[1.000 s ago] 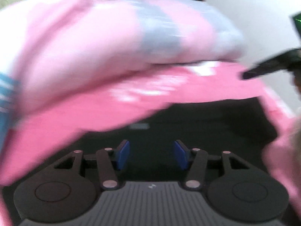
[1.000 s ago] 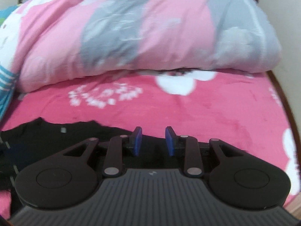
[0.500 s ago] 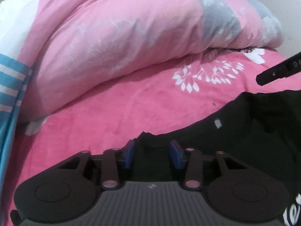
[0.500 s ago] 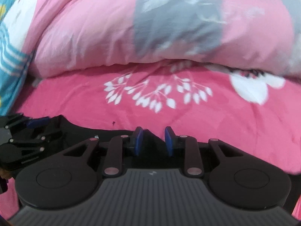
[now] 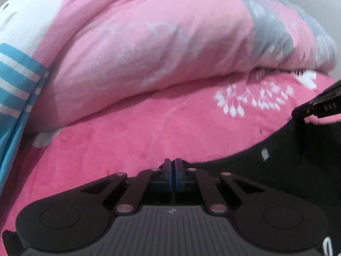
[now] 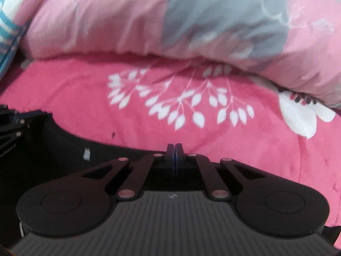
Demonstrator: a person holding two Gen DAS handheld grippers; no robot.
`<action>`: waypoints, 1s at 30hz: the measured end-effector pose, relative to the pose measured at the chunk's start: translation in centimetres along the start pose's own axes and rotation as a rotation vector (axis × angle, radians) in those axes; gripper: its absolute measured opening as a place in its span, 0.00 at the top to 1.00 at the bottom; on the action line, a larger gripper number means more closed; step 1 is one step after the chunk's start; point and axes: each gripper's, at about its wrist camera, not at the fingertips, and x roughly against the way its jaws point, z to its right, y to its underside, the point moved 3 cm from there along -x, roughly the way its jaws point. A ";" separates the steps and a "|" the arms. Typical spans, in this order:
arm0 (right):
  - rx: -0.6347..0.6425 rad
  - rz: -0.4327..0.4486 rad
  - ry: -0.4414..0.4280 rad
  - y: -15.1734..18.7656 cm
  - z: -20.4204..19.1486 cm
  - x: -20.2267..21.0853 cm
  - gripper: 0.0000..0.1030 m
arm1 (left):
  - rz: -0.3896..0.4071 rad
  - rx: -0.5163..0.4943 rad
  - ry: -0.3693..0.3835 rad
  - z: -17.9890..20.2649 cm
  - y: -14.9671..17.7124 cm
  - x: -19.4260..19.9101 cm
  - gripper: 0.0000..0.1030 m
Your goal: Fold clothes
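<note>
Where spread on the bed: black garment point(image 5: 298, 170), flat on the pink blanket point(image 5: 127, 140), curved edge facing the rolled quilt point(image 5: 149, 53).
Left gripper point(image 5: 172, 166): pressed together at the garment's edge; cloth between the pads cannot be confirmed.
Right gripper point(image 6: 174, 151): pressed together at the same edge, likewise unclear.
Open room: bare blanket between edge and quilt; striped blue cloth point(image 5: 15, 74) at far left.
Change: both pairs spread half a second ago, now closed.
</note>
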 end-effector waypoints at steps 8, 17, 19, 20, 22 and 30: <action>-0.058 0.019 0.037 0.7 0.6 -2.0 1.00 | 0.043 0.047 -0.027 -0.2 0.2 -0.9 0.96; -0.286 0.165 -0.053 0.6 3.1 3.1 0.61 | 0.128 0.048 0.031 -2.3 0.4 4.0 0.44; -0.294 0.186 -0.075 0.4 2.4 4.6 0.61 | 0.122 0.060 0.041 -3.7 0.5 5.9 0.41; -0.297 0.195 -0.086 0.2 2.1 5.3 0.61 | 0.114 0.065 0.044 -4.6 0.7 6.9 0.40; -0.276 0.179 -0.137 0.2 0.3 5.6 0.61 | 0.068 0.059 0.024 -6.3 1.3 8.3 0.40; -0.186 0.052 -0.307 -0.7 -9.2 1.6 0.62 | -0.146 0.100 -0.230 -13.6 6.1 8.9 0.44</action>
